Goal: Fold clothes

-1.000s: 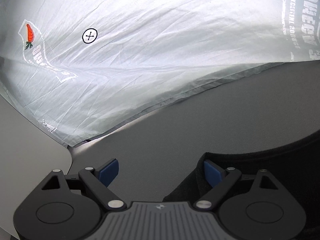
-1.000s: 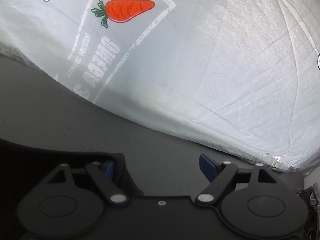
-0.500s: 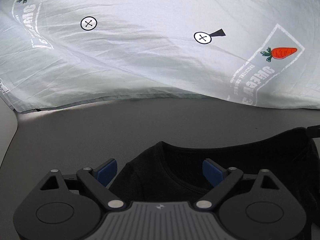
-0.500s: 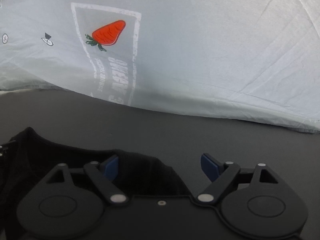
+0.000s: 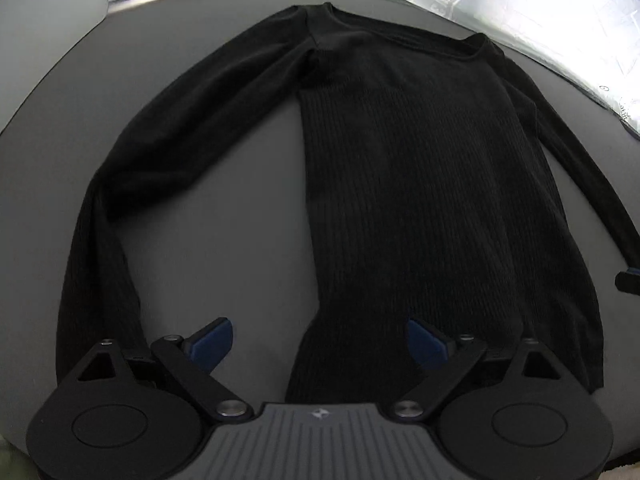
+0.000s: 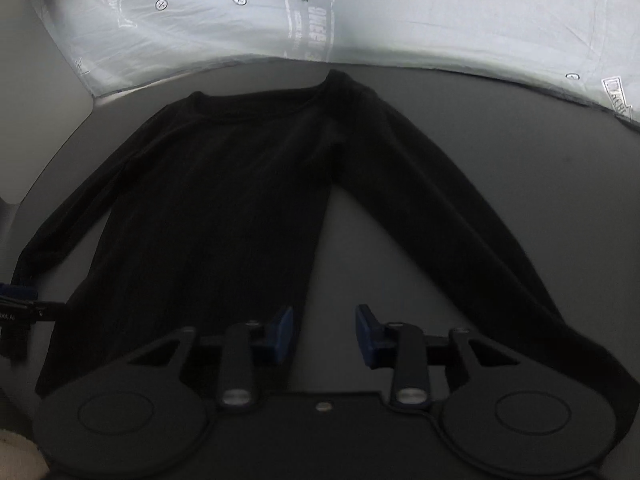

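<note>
A black ribbed long-sleeved top (image 5: 420,168) (image 6: 224,200) lies flat on the grey table (image 5: 248,240), neckline far, hem near, both sleeves spread outward. My left gripper (image 5: 320,342) stands wide open above the hem's left corner; the cloth lies below the gap and the pads do not press on it. My right gripper (image 6: 325,336) hangs over the body's right edge near the hem, its jaws closing. Its left finger (image 6: 282,334) overlaps the cloth edge, and the gap shows mostly bare table. Each gripper shows at the other view's edge, right gripper (image 5: 628,280), left gripper (image 6: 16,304).
A pale plastic sheet (image 6: 400,16) (image 5: 540,12) printed with carrots and lettering lies along the table's far side, just beyond the neckline. The table's rounded corner (image 5: 60,40) is at the far left. Bare grey table (image 6: 560,184) lies right of the right sleeve.
Both views have swung from the printed sheet and neckline back to the whole top near its hem. The right gripper's jaws have narrowed. The left gripper stays wide open.
</note>
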`<move>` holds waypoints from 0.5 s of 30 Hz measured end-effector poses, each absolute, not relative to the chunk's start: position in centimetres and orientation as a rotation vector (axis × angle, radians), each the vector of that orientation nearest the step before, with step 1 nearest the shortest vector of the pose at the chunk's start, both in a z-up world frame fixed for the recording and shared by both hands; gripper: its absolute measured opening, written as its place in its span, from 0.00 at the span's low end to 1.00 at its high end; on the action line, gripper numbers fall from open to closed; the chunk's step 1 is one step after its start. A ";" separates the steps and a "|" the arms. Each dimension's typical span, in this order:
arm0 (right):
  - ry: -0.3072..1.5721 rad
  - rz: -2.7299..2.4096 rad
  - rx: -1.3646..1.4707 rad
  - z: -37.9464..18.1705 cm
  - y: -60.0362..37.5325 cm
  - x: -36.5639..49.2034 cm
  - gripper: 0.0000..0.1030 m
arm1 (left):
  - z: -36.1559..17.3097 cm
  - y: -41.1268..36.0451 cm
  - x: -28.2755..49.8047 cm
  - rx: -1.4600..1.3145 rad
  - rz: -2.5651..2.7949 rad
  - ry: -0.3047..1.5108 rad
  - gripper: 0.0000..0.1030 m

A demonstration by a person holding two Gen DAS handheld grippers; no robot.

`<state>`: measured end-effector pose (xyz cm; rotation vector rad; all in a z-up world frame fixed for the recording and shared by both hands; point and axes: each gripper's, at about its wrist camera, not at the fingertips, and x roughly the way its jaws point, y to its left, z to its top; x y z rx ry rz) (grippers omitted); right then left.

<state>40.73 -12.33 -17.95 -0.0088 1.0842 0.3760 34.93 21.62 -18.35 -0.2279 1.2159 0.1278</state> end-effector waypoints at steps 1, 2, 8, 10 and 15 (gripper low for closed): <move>1.124 0.381 0.014 -18.8 -12.7 39.0 0.35 | -19.1 21.3 33.5 -0.253 0.135 1.232 0.89; 1.159 0.391 0.030 -19.6 -12.9 37.7 0.35 | -19.6 21.1 32.6 -0.272 0.143 1.240 0.87; 1.164 0.367 0.064 -21.8 -13.3 34.6 0.16 | -19.6 21.5 31.8 -0.294 0.252 1.194 0.16; 1.152 0.343 0.102 -21.6 -13.6 35.1 0.00 | -19.3 22.2 31.5 -0.367 0.271 1.187 0.05; 1.086 0.345 0.185 -18.4 -15.9 33.9 0.00 | -16.5 22.6 29.8 -0.378 0.303 1.118 0.04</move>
